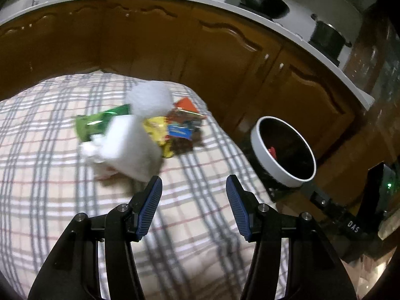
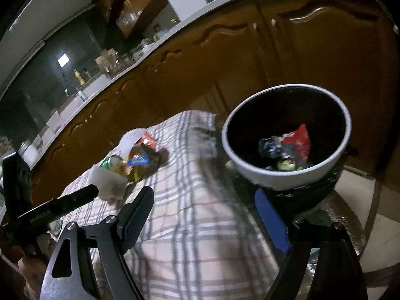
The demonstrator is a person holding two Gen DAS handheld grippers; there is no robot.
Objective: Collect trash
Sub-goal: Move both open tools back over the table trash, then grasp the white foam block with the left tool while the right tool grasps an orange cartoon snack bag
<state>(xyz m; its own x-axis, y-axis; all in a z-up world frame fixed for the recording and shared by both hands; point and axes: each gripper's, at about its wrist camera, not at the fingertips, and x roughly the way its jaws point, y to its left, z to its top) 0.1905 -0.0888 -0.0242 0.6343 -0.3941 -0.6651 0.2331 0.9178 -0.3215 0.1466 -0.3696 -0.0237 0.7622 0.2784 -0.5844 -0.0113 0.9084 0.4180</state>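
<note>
A pile of trash lies on the plaid tablecloth [image 1: 62, 150]: white crumpled tissues [image 1: 135, 142], a green wrapper [image 1: 97, 123], a yellow wrapper [image 1: 157, 130] and dark and orange wrappers [image 1: 185, 122]. My left gripper [image 1: 193, 187] is open and empty, just short of the tissues. A white-rimmed trash bin [image 1: 282, 147] stands off the table's right edge. In the right wrist view the bin [image 2: 285, 135] holds a red wrapper [image 2: 298, 140] and other scraps. My right gripper [image 2: 205, 200] is open and empty, above the table edge near the bin. The pile [image 2: 135, 157] lies to its left.
Brown kitchen cabinets [image 1: 225, 50] with a white countertop [image 1: 312, 47] run behind the table. A black pan [image 1: 262, 0] and a pot [image 1: 327, 37] sit on the counter. The other gripper's black body [image 2: 57, 207] shows at the left of the right wrist view.
</note>
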